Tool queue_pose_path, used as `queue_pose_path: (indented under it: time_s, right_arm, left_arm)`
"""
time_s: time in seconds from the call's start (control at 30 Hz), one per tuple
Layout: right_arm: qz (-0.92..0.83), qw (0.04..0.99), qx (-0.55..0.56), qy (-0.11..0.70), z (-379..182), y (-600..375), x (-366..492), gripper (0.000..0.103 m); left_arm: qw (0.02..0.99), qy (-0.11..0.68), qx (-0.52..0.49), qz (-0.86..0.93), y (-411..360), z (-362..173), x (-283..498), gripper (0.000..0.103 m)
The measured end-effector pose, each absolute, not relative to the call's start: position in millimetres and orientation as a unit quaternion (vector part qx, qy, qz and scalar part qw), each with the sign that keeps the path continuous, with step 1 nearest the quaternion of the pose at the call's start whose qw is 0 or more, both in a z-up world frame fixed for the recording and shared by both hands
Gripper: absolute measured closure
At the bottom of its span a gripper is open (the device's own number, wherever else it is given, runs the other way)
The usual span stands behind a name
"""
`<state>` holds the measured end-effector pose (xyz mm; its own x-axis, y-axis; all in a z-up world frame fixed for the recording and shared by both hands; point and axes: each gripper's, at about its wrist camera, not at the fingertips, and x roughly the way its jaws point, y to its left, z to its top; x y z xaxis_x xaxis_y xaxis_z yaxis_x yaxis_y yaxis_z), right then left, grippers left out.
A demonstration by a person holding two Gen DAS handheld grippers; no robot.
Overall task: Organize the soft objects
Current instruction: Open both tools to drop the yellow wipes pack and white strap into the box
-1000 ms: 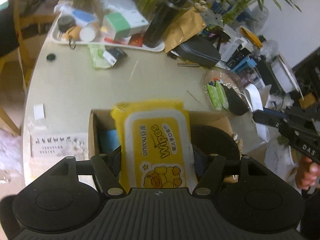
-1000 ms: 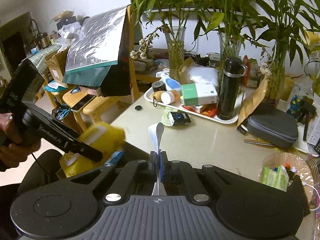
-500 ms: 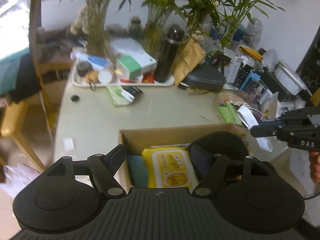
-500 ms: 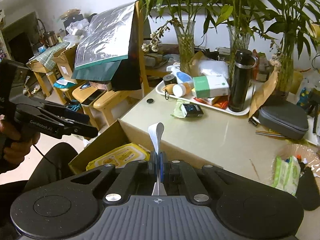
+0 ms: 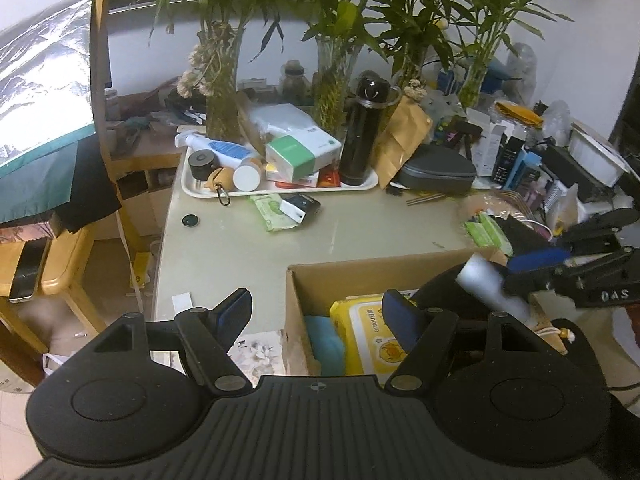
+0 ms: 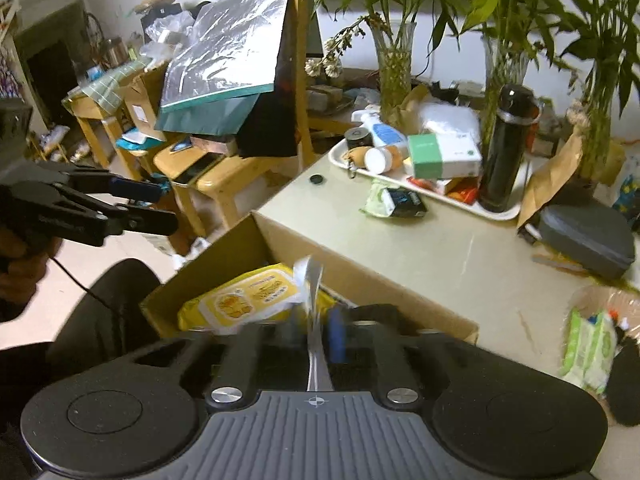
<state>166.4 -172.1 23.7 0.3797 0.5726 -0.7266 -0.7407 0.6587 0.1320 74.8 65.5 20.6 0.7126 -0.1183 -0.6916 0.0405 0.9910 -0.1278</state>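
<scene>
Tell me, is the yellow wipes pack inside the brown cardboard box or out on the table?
Inside. The yellow wipes pack lies flat within the brown cardboard box's walls, below its rim.

Left claw point(image 5: 316, 312) is hanging wide open with nothing between its fingers, angled downward. Right claw point(image 6: 316, 320) is tilting down too, its jaws opening up, a white strip point(image 6: 314, 300) between them.
</scene>
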Motion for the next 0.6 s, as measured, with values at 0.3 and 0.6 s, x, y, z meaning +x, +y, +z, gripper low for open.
queue_pose_path:
  time_s: [0.3,0.6]
  right_arm:
    - [0.412,0.838,-0.114,0.34,29.3,-175.7,162.2,0.0]
    - [0.4,0.84,-0.115,0.348,25.5,-178.9,167.0,0.0]
  left_arm:
    - [0.923,0.379,-0.053,-0.051,64.9,13.2,77.0,0.031]
    - [0.923,0.374,-0.052,-0.072,58.9,13.6,79.0,0.031]
